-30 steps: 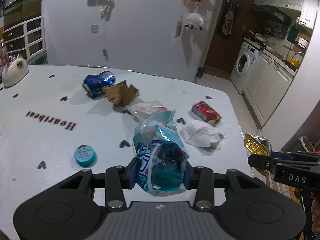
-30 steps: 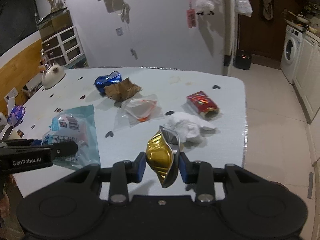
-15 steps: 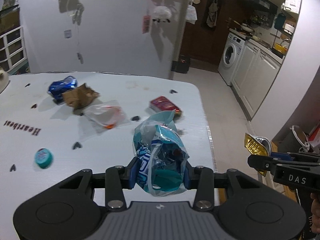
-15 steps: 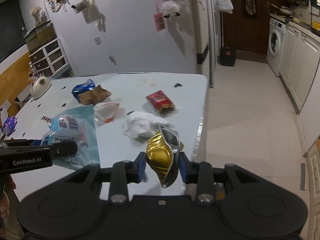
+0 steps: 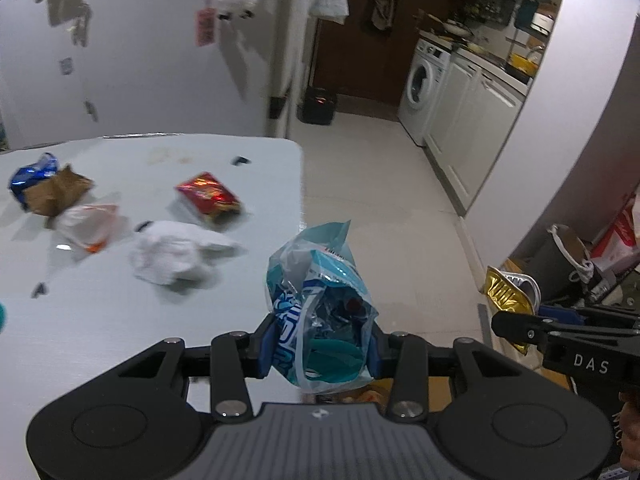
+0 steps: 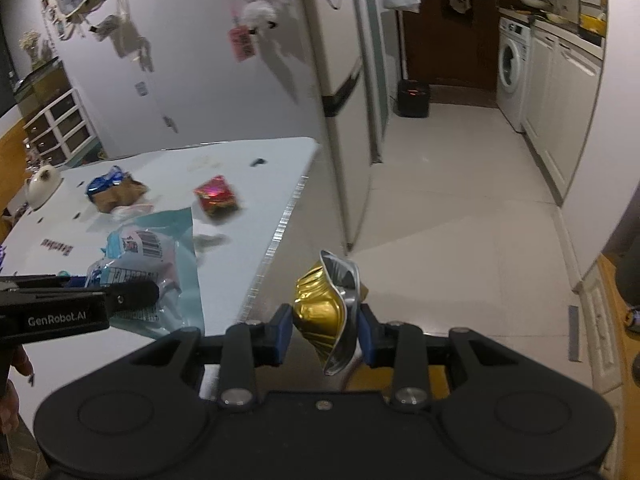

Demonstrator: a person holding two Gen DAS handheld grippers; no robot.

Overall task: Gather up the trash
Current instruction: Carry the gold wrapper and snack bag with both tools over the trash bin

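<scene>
My left gripper (image 5: 318, 350) is shut on a crumpled blue plastic wrapper (image 5: 320, 304), held past the table's right edge above the floor. My right gripper (image 6: 324, 330) is shut on a crushed gold foil cup (image 6: 326, 308), also off the table. The cup shows in the left wrist view (image 5: 506, 292), the wrapper in the right wrist view (image 6: 140, 264). On the white table (image 5: 120, 320) lie a white tissue (image 5: 176, 256), a red packet (image 5: 208, 198), a clear bag with orange (image 5: 86, 222), brown paper (image 5: 54, 194) and a crushed blue can (image 5: 30, 174).
A dark bin (image 5: 568, 264) stands on the floor at the right by a wall. A fridge (image 6: 340, 80) stands behind the table's far corner. A washing machine (image 5: 420, 88) and white cabinets (image 5: 476, 128) line the kitchen beyond.
Both grippers have swung right, away from the table and out over the floor, each keeping its hold. The table trash has slid left in both views.
</scene>
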